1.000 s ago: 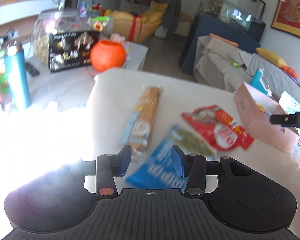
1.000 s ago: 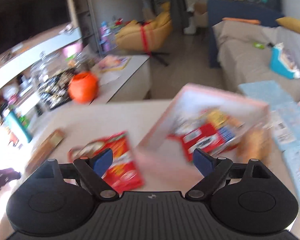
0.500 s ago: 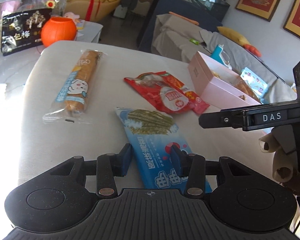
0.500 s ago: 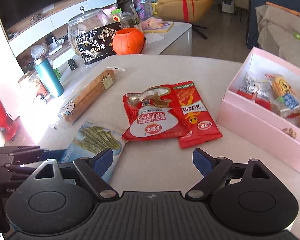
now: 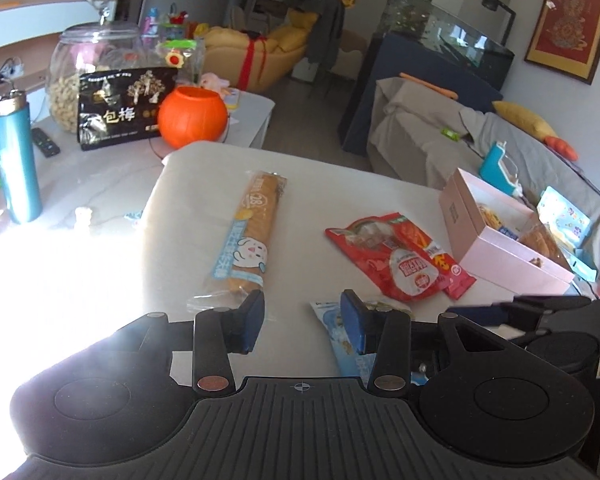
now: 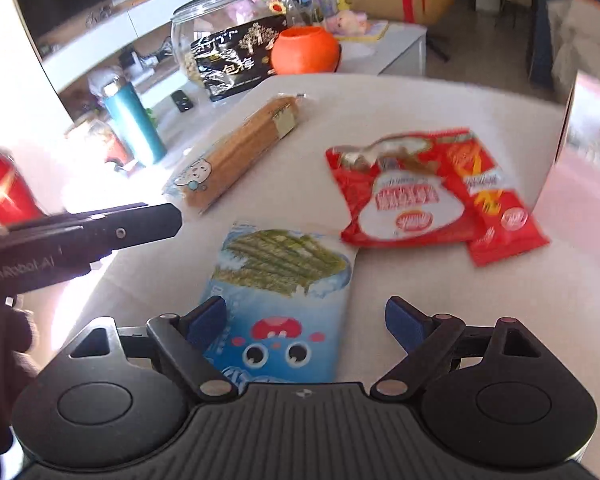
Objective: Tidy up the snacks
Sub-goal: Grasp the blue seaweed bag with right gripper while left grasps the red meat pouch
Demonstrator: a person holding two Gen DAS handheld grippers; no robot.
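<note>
Currently right gripper (image 6: pixel 306 322) jaws wide apart, hovering over the near end of the blue snack bag (image 6: pixel 278 304), pads not touching it. Left gripper (image 5: pixel 302 322) jaws partly parted, nothing between them. Red packets (image 6: pixel 416 192) lie just beyond the blue bag, long bread pack (image 6: pixel 236 152) to its far left, pink box (image 5: pixel 496 240) to its far right.

- This is a home, in the living room.
- A grey sofa (image 5: pixel 512 136) has a yellow pillow (image 5: pixel 522 119).
- A fish tank (image 5: pixel 440 32) stands by the wall.
- A picture (image 5: pixel 571 16) hangs there.
- A yellow chair (image 5: pixel 260 60) sits far back.
</note>
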